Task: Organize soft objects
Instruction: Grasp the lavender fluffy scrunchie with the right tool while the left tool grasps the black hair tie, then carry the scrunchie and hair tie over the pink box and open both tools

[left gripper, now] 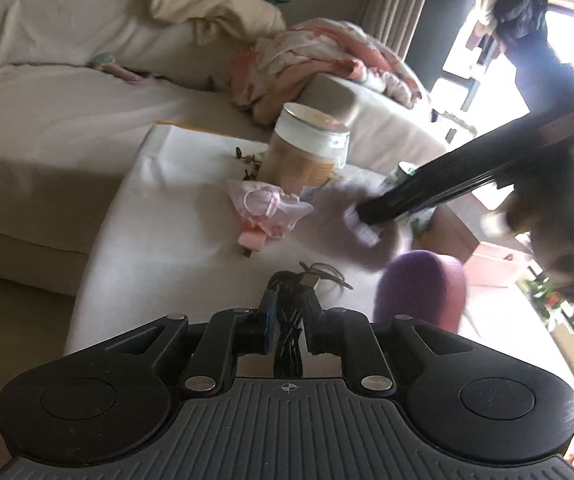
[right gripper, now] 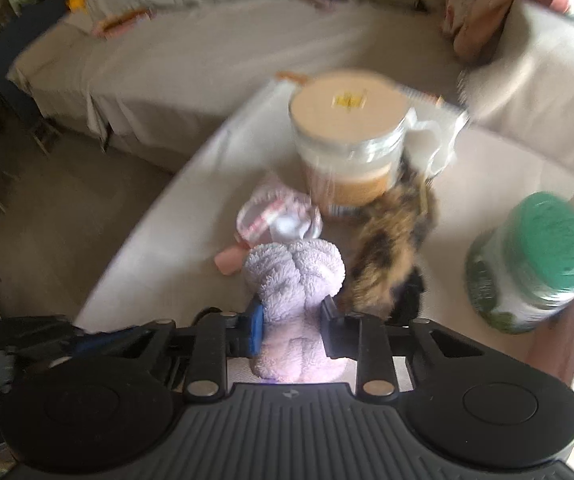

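My left gripper (left gripper: 289,322) is shut on a black stringy bundle (left gripper: 289,336) just above the white-covered table (left gripper: 159,248). Its loose ends (left gripper: 323,272) trail onto the cloth. In the right wrist view my right gripper (right gripper: 293,324) is shut on a lilac fluffy cloth (right gripper: 295,276), whose thick end bulges past the pads. The left wrist view shows the right gripper (left gripper: 363,220) blurred, reaching in from the right over the table. A small pink garment (left gripper: 267,204) (right gripper: 275,216) lies crumpled beside a jar.
A beige-lidded jar (left gripper: 307,148) (right gripper: 347,136) stands mid-table and a green-lidded jar (right gripper: 527,260) at its right edge. A brown, orange and black furry thing (right gripper: 391,248) lies between them. A purple rounded object (left gripper: 419,288) sits close by. A sofa (left gripper: 47,120) carries a pink blanket (left gripper: 319,60).
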